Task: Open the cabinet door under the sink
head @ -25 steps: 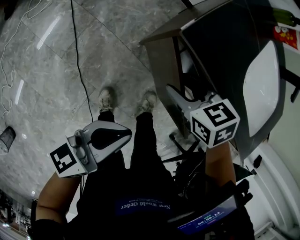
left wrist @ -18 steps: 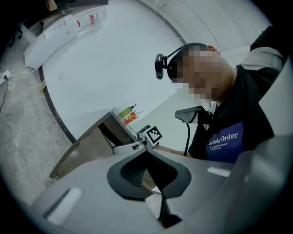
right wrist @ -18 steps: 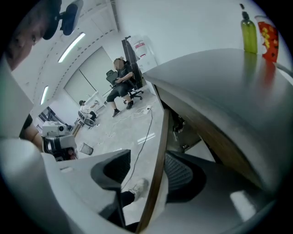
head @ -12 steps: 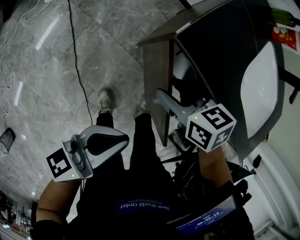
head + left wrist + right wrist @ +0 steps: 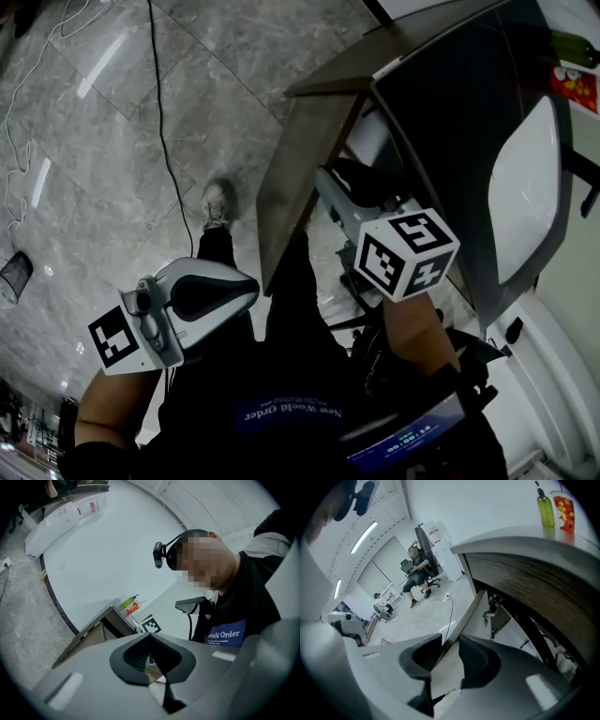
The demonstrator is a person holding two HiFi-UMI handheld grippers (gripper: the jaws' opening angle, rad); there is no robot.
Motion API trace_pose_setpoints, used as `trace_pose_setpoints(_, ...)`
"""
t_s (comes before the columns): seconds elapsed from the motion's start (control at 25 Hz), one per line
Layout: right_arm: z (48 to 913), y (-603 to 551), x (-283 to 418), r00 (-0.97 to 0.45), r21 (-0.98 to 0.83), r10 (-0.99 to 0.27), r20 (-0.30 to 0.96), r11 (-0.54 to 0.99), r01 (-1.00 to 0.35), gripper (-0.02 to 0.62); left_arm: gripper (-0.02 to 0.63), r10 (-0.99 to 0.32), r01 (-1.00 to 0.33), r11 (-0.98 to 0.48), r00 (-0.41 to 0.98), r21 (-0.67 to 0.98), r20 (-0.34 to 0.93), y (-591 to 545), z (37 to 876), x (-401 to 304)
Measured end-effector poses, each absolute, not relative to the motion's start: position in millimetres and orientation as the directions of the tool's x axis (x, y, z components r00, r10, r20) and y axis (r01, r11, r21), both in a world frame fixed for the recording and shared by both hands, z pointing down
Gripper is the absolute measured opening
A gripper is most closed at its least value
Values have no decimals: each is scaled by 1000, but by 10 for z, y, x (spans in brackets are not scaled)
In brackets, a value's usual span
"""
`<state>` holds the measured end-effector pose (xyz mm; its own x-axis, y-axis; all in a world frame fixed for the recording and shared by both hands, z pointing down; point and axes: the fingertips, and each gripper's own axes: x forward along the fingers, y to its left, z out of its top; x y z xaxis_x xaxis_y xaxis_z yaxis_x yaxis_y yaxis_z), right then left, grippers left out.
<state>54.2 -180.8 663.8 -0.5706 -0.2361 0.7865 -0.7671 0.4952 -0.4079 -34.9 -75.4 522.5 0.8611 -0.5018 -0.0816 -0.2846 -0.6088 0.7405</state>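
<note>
view: head view, looking steeply down; clock directions are read from the picture's centre.
cabinet door (image 5: pixel 298 173): brown panel at 12 o'clock, swung out from the cabinet. Its top end meets the counter corner and its lower end reaches near centre.
right gripper (image 5: pixel 326 187): at 1 o'clock, tip at the door's free edge. Its marker cube (image 5: pixel 405 255) sits at 3 o'clock.
right jaws: have just been closing. In the right gripper view (image 5: pixel 449 651) the door edge (image 5: pixel 463 623) runs between the pads with both pads on it, so it is clamped on the door.
left gripper (image 5: pixel 248 281): at 8 o'clock, over the person's dark trouser leg, well apart from the door and touching nothing.
left jaws: in the left gripper view (image 5: pixel 150 637) the tips meet with nothing between them, so closed and empty.
cabinet inside: exposed behind the door. A metal hinge (image 5: pixel 491 616) shows in the right gripper view; the rest is too dark to tell.
counter (image 5: pixel 441 112): dark top at 2 o'clock.
sink (image 5: pixel 525 183): white basin at 3 o'clock, set in the counter.
green bottle (image 5: pixel 570 39): far counter corner at 2 o'clock, with a red packet (image 5: pixel 574 75) just beside it at its 6 o'clock.
floor (image 5: pixel 103 159): grey marble, filling 9 to 11 o'clock.
black cable (image 5: pixel 161 131): runs across the floor from 11 o'clock toward the person's leg.
shoe (image 5: pixel 217 202): on the floor, at 9 o'clock of the door's lower end.
</note>
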Motion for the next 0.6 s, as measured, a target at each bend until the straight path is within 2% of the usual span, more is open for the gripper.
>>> trace_pose_setpoints(0.6,6664,-2042,22,-559,-408,-254,789,463,-787,133,0,-565,-312,-595,818,740,-109,-570,5167,-772)
